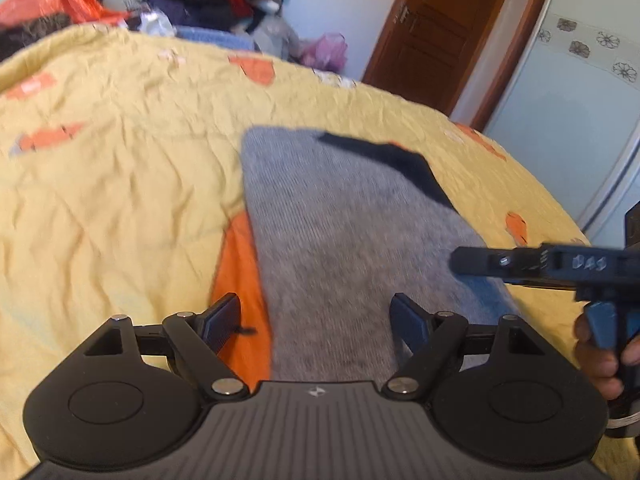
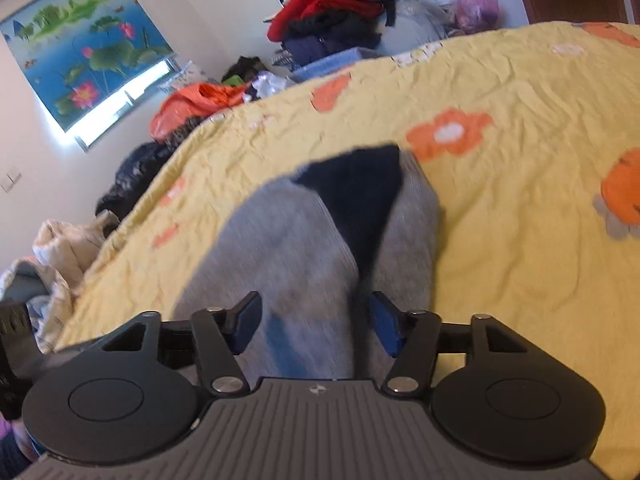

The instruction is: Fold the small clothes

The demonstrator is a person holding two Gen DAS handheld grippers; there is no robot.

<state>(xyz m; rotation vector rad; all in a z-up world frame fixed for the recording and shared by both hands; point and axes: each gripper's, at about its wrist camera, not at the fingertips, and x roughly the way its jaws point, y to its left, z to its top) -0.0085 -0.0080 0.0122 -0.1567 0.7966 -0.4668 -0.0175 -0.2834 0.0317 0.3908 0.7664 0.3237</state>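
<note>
Bed under a yellow quilt with orange flowers. White walls. Window lit bright beneath a lotus-pond roller blind. Brown wooden door. Clothes heap, red and dark, piled against the far wall. Pale tiled wall with flower border.

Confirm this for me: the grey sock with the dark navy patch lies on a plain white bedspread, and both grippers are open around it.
Not quite. The grey sock lies on a yellow bedspread with orange flowers, not a plain white one; both wrist views show this. The rest stands: the left gripper and right gripper are both open.
</note>
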